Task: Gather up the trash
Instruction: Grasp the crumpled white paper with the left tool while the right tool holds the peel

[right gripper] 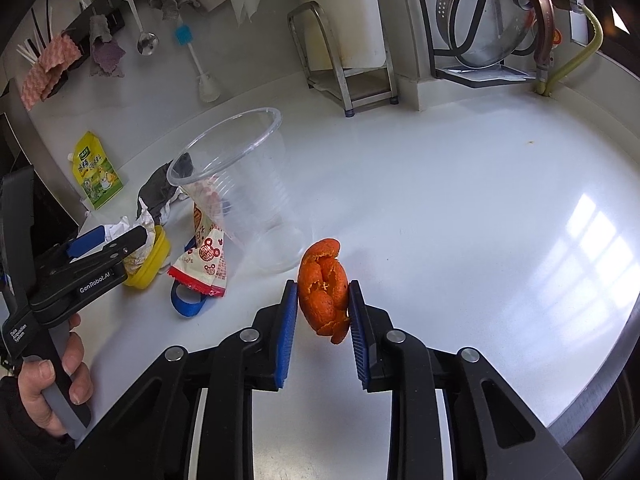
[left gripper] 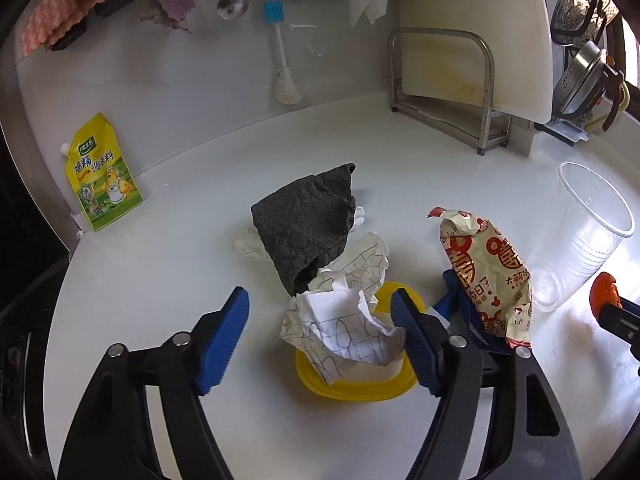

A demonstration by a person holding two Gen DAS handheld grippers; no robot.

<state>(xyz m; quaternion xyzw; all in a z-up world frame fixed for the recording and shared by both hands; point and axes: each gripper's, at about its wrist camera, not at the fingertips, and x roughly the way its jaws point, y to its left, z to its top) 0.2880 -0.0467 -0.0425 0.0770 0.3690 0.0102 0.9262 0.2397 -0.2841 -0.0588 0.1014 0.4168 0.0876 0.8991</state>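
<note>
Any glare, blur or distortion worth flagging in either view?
Right wrist: window glare patch on the glossy white counter, strong fisheye curvature with dark corners, otherwise sharp. Left wrist: same bending, the wall behind the silver hanging spoon looks hazy, the crumpled grid-printed paper is crisp.

The right gripper (right gripper: 323,312) clamps an orange peel (right gripper: 325,290) just right of the clear cup (right gripper: 240,188). Left of the cup lie a snack wrapper (right gripper: 206,256), yellow lid (right gripper: 150,258) and the left gripper (right gripper: 102,246).

Orange peel (right gripper: 325,290), yellow lid (left gripper: 352,384), blue-padded tongs (right gripper: 323,322).
</note>
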